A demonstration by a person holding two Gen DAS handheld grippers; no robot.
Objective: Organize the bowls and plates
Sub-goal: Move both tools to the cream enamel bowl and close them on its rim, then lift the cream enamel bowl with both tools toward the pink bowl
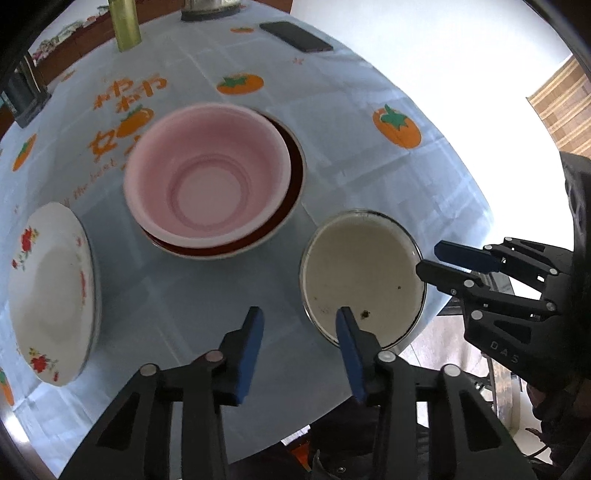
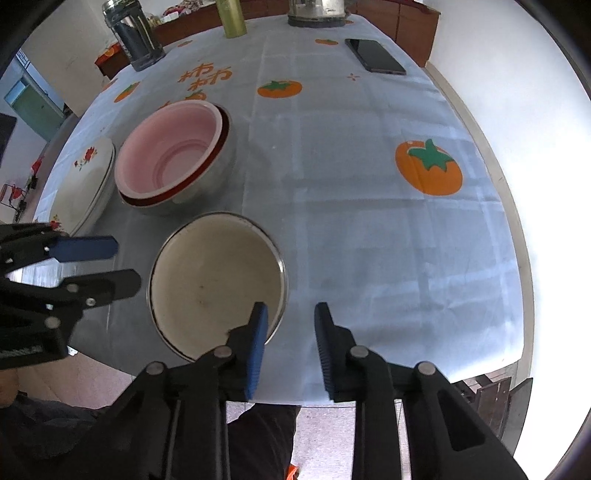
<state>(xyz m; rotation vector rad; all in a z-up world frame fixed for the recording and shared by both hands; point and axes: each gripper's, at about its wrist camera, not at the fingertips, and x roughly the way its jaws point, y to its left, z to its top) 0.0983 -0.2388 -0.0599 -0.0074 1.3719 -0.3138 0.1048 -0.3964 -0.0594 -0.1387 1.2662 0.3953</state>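
A cream-coloured bowl [image 2: 218, 284] with a metal rim sits near the front edge of the desk [image 2: 369, 221], which is covered by a pale blue cloth printed with orange fruit. The left gripper [image 1: 299, 325] hangs over the bowl's near rim with its jaws apart: one blue pad is over the inside of the bowl, the other over bare cloth outside it, and neither is seen pressing the rim. The right gripper [image 2: 290, 321] straddles the opposite rim in the same way, jaws narrower but still parted, with nothing clamped between them. Behind the cream bowl, a pink bowl [image 1: 207, 173] is nested in a larger bowl with a dark red inside [image 1: 291, 155]. To the left of that stack lies a white plate [image 1: 51, 291] with red flowers. At the far side stand a phone [image 2: 375, 55], a green bottle [image 2: 231, 16] and a dark jar [image 2: 131, 35].
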